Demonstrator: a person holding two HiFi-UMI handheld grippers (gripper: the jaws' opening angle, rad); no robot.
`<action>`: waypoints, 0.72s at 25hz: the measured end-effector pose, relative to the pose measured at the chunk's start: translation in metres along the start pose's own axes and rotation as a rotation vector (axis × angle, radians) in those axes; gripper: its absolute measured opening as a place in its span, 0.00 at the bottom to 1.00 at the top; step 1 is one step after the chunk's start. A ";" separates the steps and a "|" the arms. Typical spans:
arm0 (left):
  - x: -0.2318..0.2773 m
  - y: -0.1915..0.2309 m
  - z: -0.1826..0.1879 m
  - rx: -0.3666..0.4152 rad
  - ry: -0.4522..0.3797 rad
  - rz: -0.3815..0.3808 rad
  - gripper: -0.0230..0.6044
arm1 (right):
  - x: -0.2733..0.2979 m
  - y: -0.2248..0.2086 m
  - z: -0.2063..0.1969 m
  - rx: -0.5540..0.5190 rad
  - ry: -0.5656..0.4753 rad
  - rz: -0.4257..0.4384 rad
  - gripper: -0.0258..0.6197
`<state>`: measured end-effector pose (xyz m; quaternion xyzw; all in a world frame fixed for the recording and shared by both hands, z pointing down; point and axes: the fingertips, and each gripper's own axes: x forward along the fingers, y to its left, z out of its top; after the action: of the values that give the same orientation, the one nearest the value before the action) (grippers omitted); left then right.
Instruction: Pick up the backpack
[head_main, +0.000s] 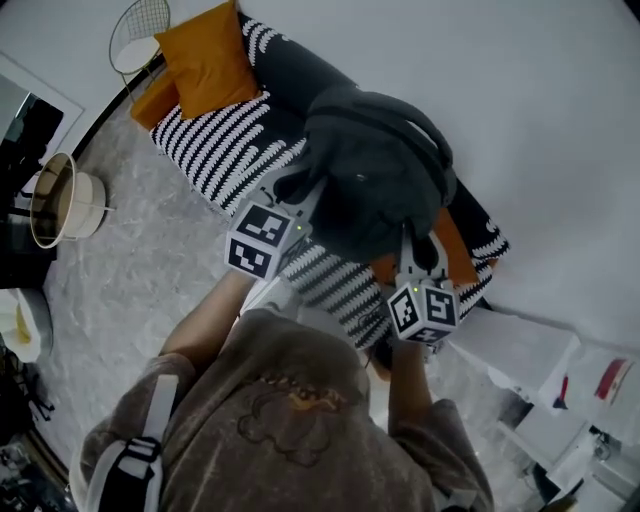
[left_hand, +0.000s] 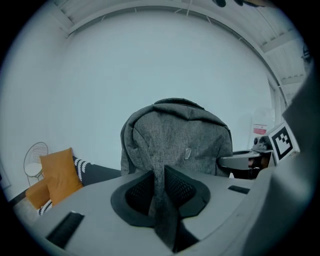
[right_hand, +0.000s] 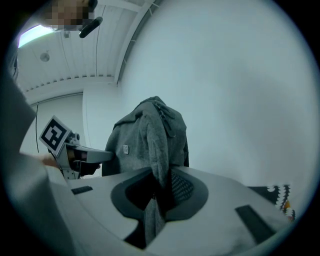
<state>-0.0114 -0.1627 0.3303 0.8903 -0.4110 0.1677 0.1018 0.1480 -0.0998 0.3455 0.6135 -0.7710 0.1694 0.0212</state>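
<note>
A dark grey backpack (head_main: 375, 175) hangs in the air above the striped sofa (head_main: 225, 145), lifted by both grippers. My left gripper (head_main: 300, 200) is shut on a grey strap (left_hand: 162, 200) at the bag's left side. My right gripper (head_main: 415, 245) is shut on another strap (right_hand: 157, 170) at its lower right. In the left gripper view the backpack (left_hand: 177, 137) stands upright in front of a pale wall. The backpack (right_hand: 147, 142) fills the middle of the right gripper view, with the strap running down between the jaws.
Orange cushions (head_main: 205, 55) lie at the sofa's far end. A wire side table (head_main: 135, 30) stands behind them. A round basket (head_main: 60, 200) sits on the marble floor at the left. White boxes and papers (head_main: 560, 385) lie at the right.
</note>
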 end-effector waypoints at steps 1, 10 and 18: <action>-0.010 0.000 -0.003 0.001 -0.001 -0.002 0.13 | -0.006 0.008 -0.002 0.001 -0.004 0.001 0.11; -0.117 -0.015 -0.038 0.030 -0.030 -0.056 0.13 | -0.087 0.089 -0.030 0.019 -0.046 -0.051 0.11; -0.213 -0.045 -0.071 0.065 -0.018 -0.114 0.13 | -0.176 0.157 -0.062 0.046 -0.057 -0.120 0.11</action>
<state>-0.1213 0.0376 0.3124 0.9165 -0.3551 0.1667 0.0786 0.0310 0.1129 0.3250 0.6636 -0.7289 0.1681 -0.0048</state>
